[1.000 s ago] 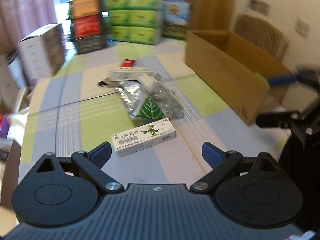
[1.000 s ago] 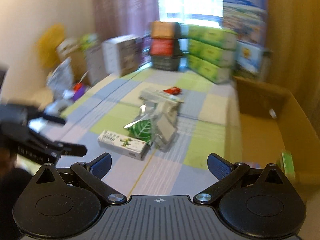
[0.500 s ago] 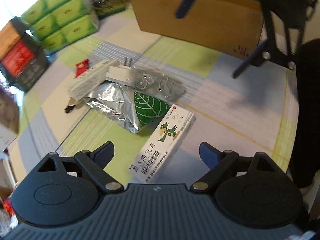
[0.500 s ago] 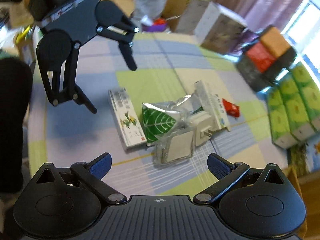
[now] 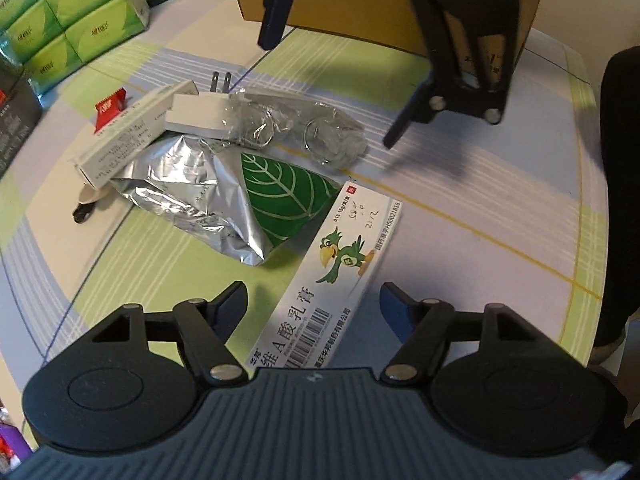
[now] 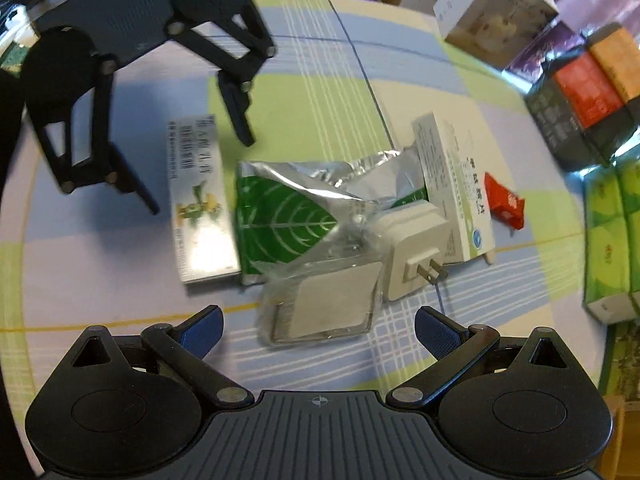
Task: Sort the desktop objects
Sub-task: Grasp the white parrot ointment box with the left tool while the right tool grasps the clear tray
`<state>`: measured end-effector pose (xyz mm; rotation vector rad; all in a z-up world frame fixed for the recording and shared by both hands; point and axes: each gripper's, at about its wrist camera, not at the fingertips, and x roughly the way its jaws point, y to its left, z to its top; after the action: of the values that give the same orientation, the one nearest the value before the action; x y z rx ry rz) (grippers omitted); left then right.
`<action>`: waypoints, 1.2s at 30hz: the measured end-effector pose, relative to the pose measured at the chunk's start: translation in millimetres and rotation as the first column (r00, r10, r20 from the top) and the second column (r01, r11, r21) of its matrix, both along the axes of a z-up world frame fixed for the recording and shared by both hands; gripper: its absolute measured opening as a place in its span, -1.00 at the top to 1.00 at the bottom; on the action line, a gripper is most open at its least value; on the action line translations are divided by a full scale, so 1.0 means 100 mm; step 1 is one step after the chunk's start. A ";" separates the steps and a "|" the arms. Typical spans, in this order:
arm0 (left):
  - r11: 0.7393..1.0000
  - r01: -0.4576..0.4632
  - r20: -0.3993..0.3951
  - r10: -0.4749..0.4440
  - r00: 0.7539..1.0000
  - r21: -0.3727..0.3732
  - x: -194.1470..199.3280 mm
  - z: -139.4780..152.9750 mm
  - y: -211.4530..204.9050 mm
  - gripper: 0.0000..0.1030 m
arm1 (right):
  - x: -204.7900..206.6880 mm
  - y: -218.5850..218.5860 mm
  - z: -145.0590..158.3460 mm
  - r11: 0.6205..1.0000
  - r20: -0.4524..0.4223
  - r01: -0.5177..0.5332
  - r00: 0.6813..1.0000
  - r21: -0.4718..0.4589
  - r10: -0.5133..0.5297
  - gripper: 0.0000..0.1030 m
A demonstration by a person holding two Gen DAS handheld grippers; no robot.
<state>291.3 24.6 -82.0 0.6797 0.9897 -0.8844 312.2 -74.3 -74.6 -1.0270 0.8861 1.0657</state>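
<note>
1. Your left tool (image 5: 313, 300) stands wide, its two blue fingers either side of the near end of the ointment box (image 5: 332, 280) with the green parrot; neither finger touches it.
2. That box lies flat on the checked desk (image 5: 480, 216), its far end just beside the silver leaf pouch (image 5: 224, 192).
3. Your right tool (image 6: 318, 326) is also wide and holds nothing; it sits over the clear plastic bag (image 6: 320, 304) holding a white card.
4. The white plug adapter (image 6: 412, 256) lies touching that bag, with the long white carton (image 6: 452, 188) behind it.
5. A small red packet (image 6: 504, 204) lies just beyond the carton.
6. The cardboard box (image 5: 360, 0) stands at the far side of the desk.
</note>
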 end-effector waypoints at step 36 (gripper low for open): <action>0.952 -0.301 -0.096 0.296 0.950 -0.047 -0.33 -0.07 -0.17 0.35 | -0.39 -0.27 0.33 0.877 -0.104 0.476 0.877 0.061 -0.469 -0.29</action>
<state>258.6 7.9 -89.1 0.4260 1.1067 -0.6784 273.0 -101.7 -42.0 -0.6450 1.0853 0.7249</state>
